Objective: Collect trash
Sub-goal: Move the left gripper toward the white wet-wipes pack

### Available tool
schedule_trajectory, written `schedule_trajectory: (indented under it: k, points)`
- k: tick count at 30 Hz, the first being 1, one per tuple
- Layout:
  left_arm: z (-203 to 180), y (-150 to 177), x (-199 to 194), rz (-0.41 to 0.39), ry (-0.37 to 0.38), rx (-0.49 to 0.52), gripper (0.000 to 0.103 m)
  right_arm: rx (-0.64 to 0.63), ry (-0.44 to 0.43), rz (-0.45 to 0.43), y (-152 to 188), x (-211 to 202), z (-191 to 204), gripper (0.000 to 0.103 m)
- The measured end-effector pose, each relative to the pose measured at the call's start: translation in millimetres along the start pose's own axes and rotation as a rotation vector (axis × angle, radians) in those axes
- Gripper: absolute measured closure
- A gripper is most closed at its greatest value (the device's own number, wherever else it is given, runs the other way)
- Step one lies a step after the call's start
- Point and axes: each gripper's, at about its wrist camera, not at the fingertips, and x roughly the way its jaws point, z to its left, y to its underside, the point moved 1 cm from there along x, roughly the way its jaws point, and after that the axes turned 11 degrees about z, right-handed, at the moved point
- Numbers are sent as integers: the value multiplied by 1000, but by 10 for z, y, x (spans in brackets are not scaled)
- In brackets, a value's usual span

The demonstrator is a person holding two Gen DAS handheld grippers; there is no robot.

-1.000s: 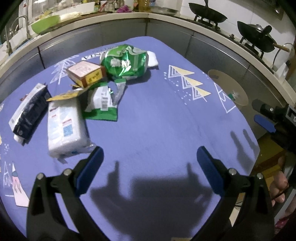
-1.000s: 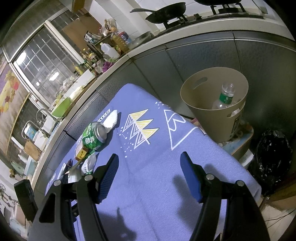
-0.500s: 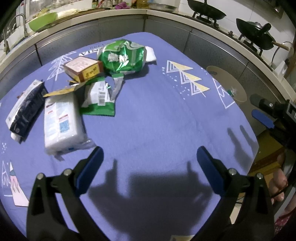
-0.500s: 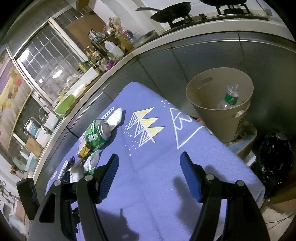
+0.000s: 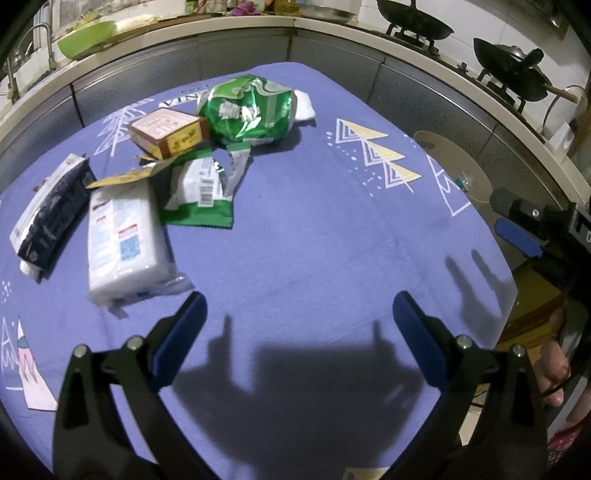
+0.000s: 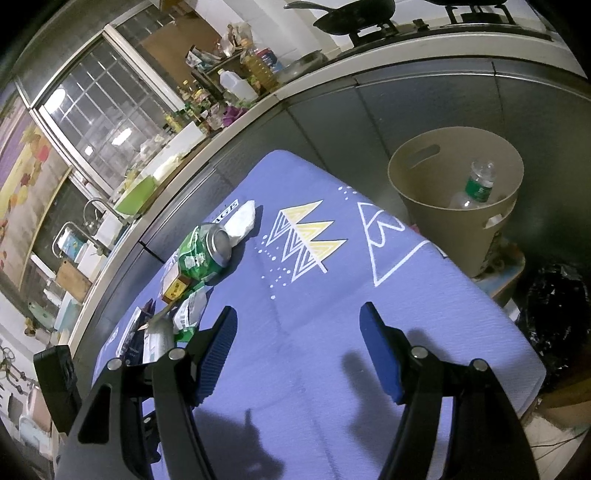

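Observation:
Trash lies in a cluster on the purple tablecloth (image 5: 303, 229): a crumpled green bag (image 5: 247, 109), a small brown carton (image 5: 168, 131), a torn green-and-white wrapper (image 5: 201, 192), a white tissue pack (image 5: 123, 236), a dark packet (image 5: 51, 214) and a white wad (image 5: 304, 105). My left gripper (image 5: 297, 308) hangs open above bare cloth, nearer than the pile, nothing between its blue pads. My right gripper (image 6: 297, 319) is open and empty over the cloth's right part. In its view the green bag (image 6: 201, 254) lies ahead at the left and a beige bin (image 6: 458, 195) holding a plastic bottle (image 6: 474, 186) stands past the table's edge.
A grey kitchen counter (image 5: 369, 62) wraps the table's far side, with woks (image 5: 415, 27) on a stove and a green bowl (image 5: 86, 42). A black bag (image 6: 554, 306) lies on the floor beside the bin. A person's hand (image 5: 554, 365) shows at the right edge.
Both grippers stay open and nearly still. The left wrist view drifts slightly, so the trash pile shifts a little within the picture.

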Motion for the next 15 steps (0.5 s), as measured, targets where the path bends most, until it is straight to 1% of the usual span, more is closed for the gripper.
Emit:
schedule_trajectory:
  k: [10,15]
  points:
    - [10,17,27,3,-2,-4,6,-5,-10,24,49,77,12,38]
    - [62,70,95,18,-37,-1,6,-17,-18,61,131,196,61,38]
